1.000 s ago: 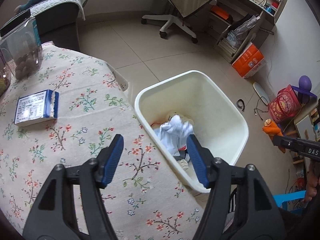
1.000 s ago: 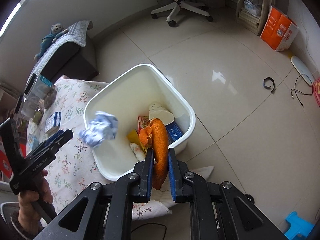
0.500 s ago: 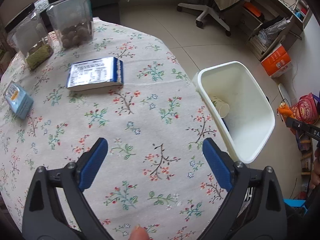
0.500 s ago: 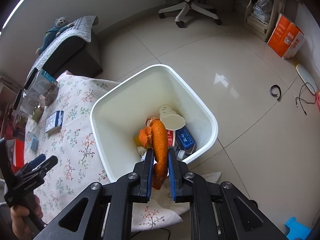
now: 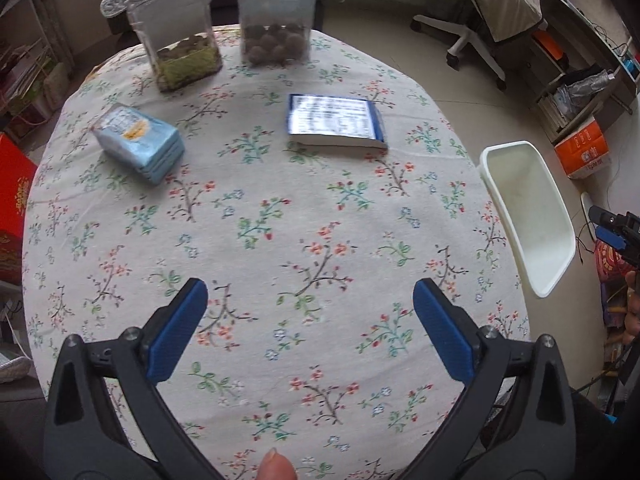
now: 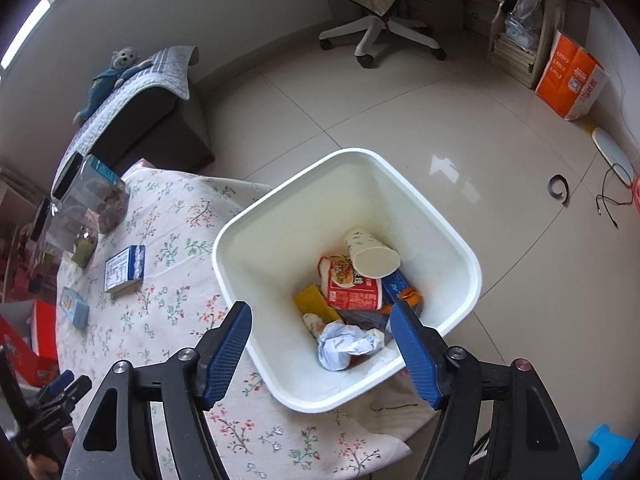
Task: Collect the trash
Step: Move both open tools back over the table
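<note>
The right gripper (image 6: 320,354) hangs over the white plastic square waste bin (image 6: 472,276) standing on the floor against the table's right edge; its blue-padded jaws are opening with nothing between them. Inside lie a crumpled pale blue paper ball (image 6: 346,346), a white paper cup (image 6: 372,254), a red snack wrapper (image 6: 352,284) and a piece of orange peel (image 6: 410,294). The drop step looks finished. The left gripper (image 5: 308,326) hovers over the round table's floral cloth (image 5: 280,220), its jaws opening too, empty. Next comes finding more trash: only a blue packet (image 5: 138,142) at far left and a flat blue-edged box (image 5: 334,120) remain as candidates, if either is trash at all
</note>
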